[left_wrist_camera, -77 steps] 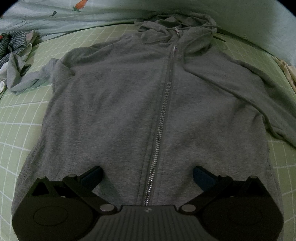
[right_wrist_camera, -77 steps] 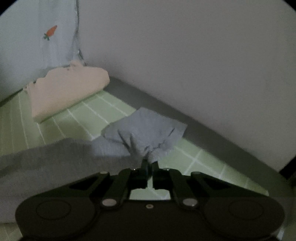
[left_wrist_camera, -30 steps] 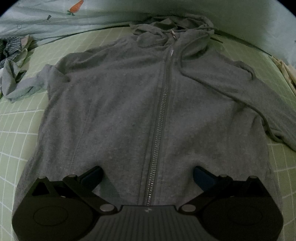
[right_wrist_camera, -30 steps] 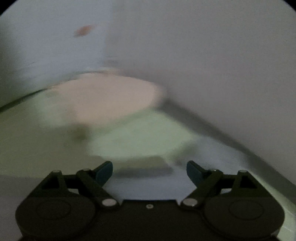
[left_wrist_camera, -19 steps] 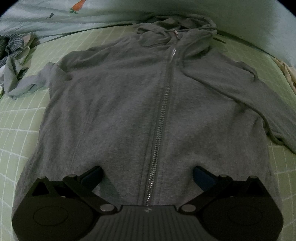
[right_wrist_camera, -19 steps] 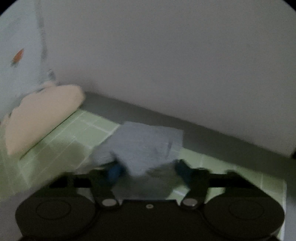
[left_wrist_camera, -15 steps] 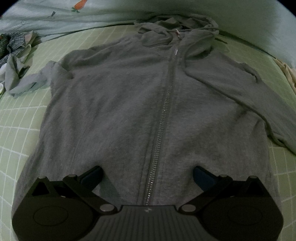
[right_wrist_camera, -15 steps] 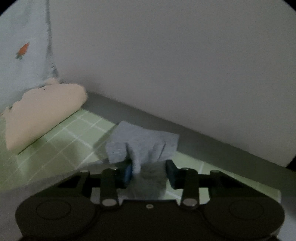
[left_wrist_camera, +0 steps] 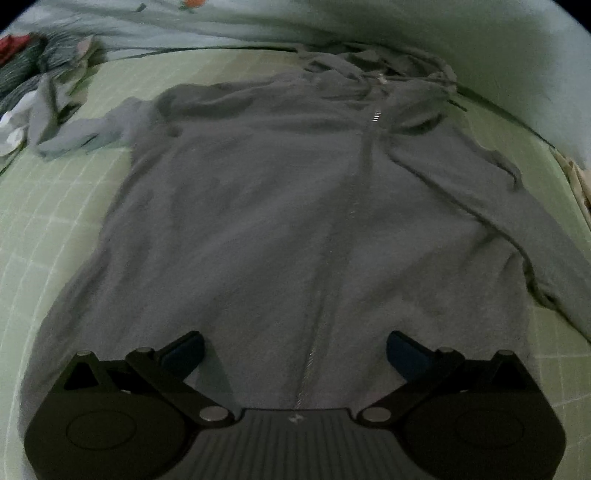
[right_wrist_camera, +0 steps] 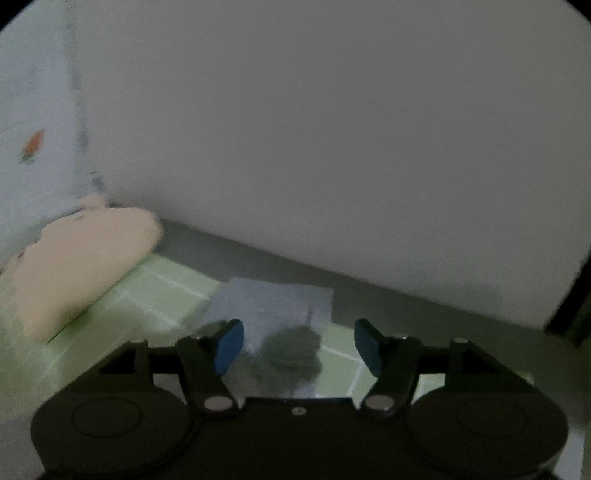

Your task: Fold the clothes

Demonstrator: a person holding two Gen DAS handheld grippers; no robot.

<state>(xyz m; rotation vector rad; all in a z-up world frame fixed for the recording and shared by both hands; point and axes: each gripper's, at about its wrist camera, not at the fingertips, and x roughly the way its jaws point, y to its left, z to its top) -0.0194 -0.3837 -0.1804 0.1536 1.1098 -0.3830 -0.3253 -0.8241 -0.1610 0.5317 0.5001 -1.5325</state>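
Note:
A grey zip-up hoodie [left_wrist_camera: 258, 229] lies flat and face up on the green checked bed sheet [left_wrist_camera: 48, 221], hood at the far end, zipper [left_wrist_camera: 347, 229] running down its middle. My left gripper [left_wrist_camera: 295, 350] hovers open over the hem, a finger on each side of the zipper. The hoodie's right sleeve [left_wrist_camera: 546, 243] stretches off to the right. In the right wrist view its cuff [right_wrist_camera: 273, 310] lies on the sheet near the wall. My right gripper [right_wrist_camera: 299, 343] is over it, jaws opening, pads clear of the cloth.
A pile of crumpled clothes [left_wrist_camera: 40, 96] sits at the far left of the bed. A pale carrot-print cover [left_wrist_camera: 258, 22] lies along the head end. A folded cream garment [right_wrist_camera: 81, 266] rests beside the grey wall [right_wrist_camera: 332, 129] bordering the bed.
The right gripper, whose jaws stood narrow about the sleeve cuff half a second ago, now stands wider and the cuff lies loose. The left view has shifted sideways, the hoodie appearing further right.

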